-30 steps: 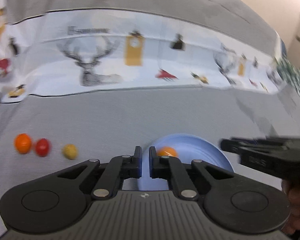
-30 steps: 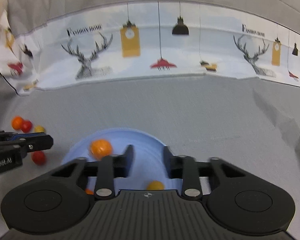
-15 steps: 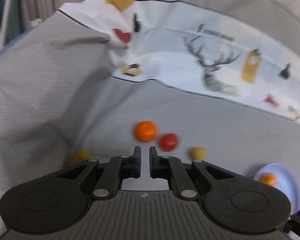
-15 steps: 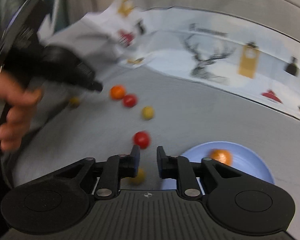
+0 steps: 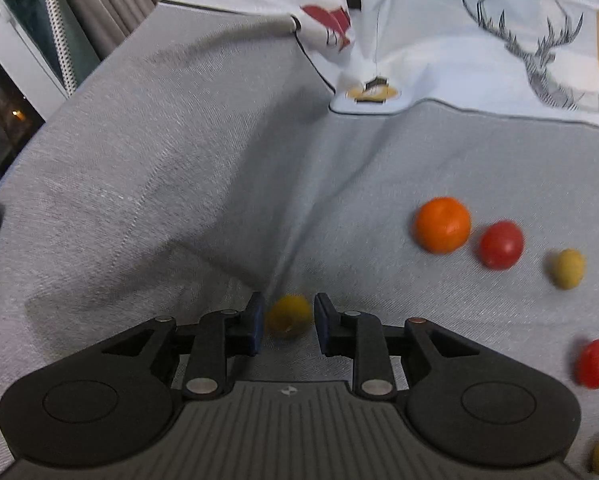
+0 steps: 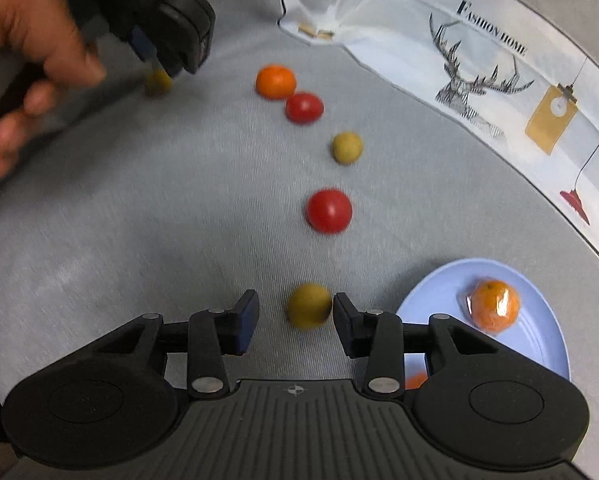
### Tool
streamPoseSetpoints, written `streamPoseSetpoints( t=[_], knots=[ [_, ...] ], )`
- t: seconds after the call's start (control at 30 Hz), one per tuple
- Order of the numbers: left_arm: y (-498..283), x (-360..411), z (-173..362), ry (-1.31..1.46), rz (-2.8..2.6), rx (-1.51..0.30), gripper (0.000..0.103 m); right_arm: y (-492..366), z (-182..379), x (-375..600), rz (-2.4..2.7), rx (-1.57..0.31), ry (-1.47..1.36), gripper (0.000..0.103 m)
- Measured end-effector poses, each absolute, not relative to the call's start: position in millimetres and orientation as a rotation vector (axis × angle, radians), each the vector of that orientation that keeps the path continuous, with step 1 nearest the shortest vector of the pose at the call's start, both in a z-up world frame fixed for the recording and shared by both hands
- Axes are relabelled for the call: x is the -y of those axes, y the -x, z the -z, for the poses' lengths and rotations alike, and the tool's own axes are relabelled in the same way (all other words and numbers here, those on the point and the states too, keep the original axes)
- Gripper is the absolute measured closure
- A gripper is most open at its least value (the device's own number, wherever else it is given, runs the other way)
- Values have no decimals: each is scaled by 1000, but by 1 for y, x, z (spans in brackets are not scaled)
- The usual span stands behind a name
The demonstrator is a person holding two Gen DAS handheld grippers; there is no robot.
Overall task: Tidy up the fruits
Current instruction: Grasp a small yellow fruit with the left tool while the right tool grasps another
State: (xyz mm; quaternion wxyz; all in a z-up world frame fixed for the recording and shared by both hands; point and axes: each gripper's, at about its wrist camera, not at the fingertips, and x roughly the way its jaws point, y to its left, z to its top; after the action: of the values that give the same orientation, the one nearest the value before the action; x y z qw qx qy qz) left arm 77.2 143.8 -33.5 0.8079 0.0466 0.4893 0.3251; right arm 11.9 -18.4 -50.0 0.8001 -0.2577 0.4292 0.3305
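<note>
The left gripper (image 5: 288, 322) and right gripper (image 6: 295, 316) are opening, each around a small yellow fruit (image 5: 288, 316), unpressed; round, probably soft, best held across its middle.

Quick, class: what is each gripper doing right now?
Left gripper: jaws opening, small round yellow fruit between them, ungripped.
Right gripper: jaws opening around round yellow-green fruit, ungripped.
</note>
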Motion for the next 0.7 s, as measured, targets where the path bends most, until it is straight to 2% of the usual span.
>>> streamPoseSetpoints(
  t=[0.07, 0.13, 0.17, 0.43, 0.6, 0.7],
  knots=[
    [-79, -145, 38, -113, -705, -1062, 74, -12, 50, 20, -711, -928, 537, 63],
    [-81, -147, 43, -122, -718, -1079, 74, -12, 51, 21, -712, -931, 526, 70],
    [-82, -149, 47, -121, -720, -1088, 74, -12, 50, 21, -711, -931, 524, 78],
    [-79, -163, 52, -86, -722, -1102, 76, -14, 42, 23, -743, -937, 447, 78],
    [-59, -142, 22, -27, -615, -1034, 76, -19, 36, 26, -746, -946, 365, 78],
    [-40, -134, 8, 116, -465, -1037, 76, -23, 34, 25, -749, -958, 317, 78]
  ],
)
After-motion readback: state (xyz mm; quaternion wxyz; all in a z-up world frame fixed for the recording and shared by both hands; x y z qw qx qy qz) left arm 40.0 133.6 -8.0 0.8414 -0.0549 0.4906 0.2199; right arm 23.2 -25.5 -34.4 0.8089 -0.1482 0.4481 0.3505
